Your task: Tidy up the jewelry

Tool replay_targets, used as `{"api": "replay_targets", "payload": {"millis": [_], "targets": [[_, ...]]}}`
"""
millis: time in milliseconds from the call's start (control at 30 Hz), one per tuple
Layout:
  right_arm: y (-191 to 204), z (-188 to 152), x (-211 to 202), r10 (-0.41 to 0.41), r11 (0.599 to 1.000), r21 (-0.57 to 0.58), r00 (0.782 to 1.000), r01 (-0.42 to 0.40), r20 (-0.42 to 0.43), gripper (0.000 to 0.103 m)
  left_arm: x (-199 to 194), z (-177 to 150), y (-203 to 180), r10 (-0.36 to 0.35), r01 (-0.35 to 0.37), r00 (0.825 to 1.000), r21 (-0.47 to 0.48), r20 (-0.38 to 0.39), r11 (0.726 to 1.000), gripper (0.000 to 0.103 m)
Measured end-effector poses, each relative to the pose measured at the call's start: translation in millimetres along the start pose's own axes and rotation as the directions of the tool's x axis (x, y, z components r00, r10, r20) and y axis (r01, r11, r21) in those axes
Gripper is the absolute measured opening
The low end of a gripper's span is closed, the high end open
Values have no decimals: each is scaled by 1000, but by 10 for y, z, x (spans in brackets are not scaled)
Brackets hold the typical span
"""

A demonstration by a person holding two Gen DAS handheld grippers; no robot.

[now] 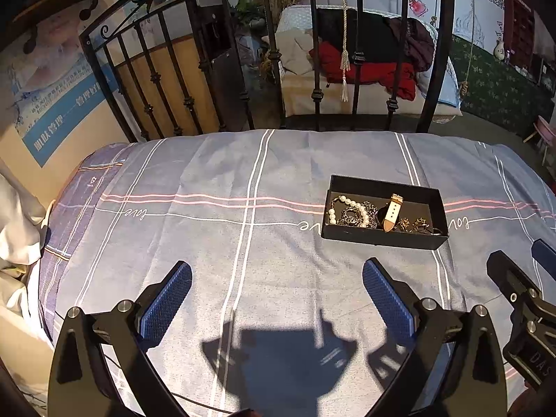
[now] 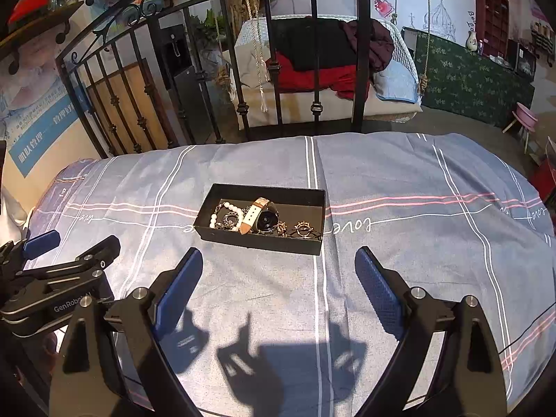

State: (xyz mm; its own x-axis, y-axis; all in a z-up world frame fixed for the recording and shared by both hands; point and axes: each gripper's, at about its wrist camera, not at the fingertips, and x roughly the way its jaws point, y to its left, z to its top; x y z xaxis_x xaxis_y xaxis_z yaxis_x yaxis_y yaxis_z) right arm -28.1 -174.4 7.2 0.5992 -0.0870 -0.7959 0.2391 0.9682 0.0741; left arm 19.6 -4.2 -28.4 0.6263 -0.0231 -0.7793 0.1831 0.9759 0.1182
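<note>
- Two grippers are held above a bed covered by a grey-blue sheet (image 2: 399,187) with white and pink lines and the word "love".
- At the left, a wall poster (image 1: 59,118) is seen beside a pale crumpled cloth (image 1: 17,229).
- The left gripper (image 1: 277,299) is spread wide, with nothing between its blue pads.
- A black box (image 2: 222,234) lies flat on the sheet, ahead of both grippers; pearls (image 2: 232,205), a watch (image 2: 267,220) on a pale strap and dark ornate pieces are gathered inside.
- The right gripper (image 2: 278,286) is likewise released and empty.
- Behind the bed, a black iron footboard (image 1: 312,69) is seen, and past it a seat piled with red and black clothing (image 1: 368,66).
</note>
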Motion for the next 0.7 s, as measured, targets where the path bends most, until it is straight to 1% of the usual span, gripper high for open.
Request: {"api": "replay_targets", "payload": {"millis": [300,700], "targets": [[-3,-7,3,-2,1000,1,1000,2,-2,88,14,3,22,-24,24,1000,-21,-9,1000,97],[-14,14,-5,-2,1000,-3,1000,2,2,88,-5,25,12,-25,25,1000,-15,1,1000,97]]}}
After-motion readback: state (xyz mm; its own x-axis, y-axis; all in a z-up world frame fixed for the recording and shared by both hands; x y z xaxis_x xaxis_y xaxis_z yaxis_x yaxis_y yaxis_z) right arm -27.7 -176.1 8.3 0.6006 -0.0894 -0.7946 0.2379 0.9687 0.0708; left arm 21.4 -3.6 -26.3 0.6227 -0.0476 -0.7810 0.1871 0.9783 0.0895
